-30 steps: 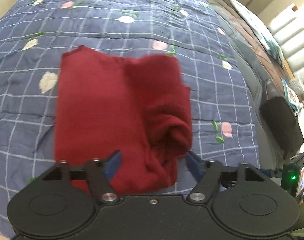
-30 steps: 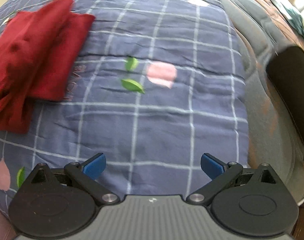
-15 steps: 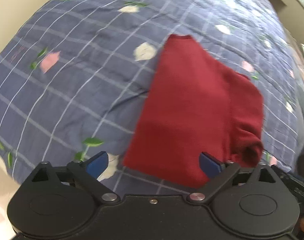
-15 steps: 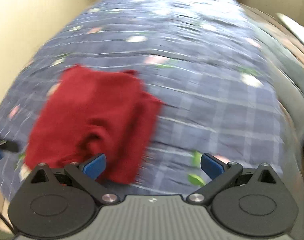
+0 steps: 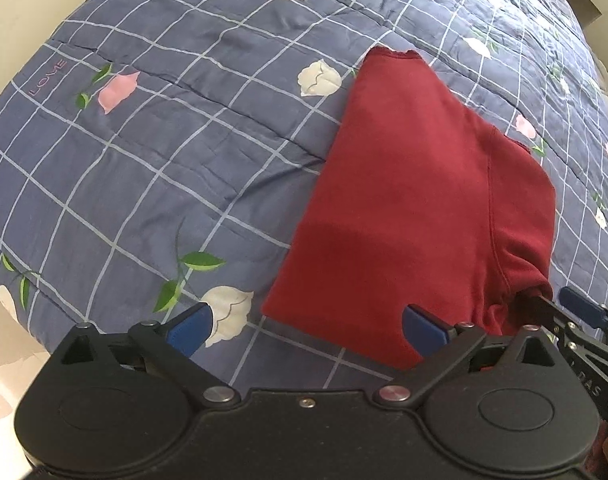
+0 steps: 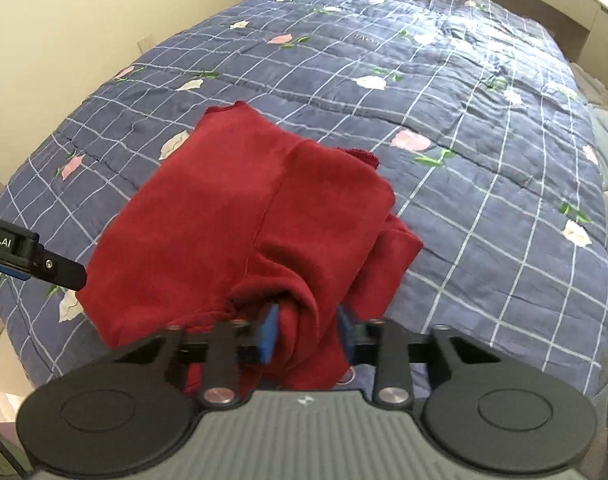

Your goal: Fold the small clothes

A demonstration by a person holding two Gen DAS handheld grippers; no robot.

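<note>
- Mid-fold: dark red fleece garment (image 6: 239, 216), soft and partly doubled, lying on a quilted navy checked bed cover (image 5: 151, 152) with tulip print.
- Right hand-held gripper (image 6: 308, 332) closing, bunched near edge between its blue pads.
- Left hand-held gripper (image 5: 304, 326) spread wide, empty, over near corner.
- Next, likely: lifting bunched edge across, smoothing flat.

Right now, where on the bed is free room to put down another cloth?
Free: the quilt left of the red garment, and the far quilt beyond it. Crowded: the near edge, where both grippers work.
</note>
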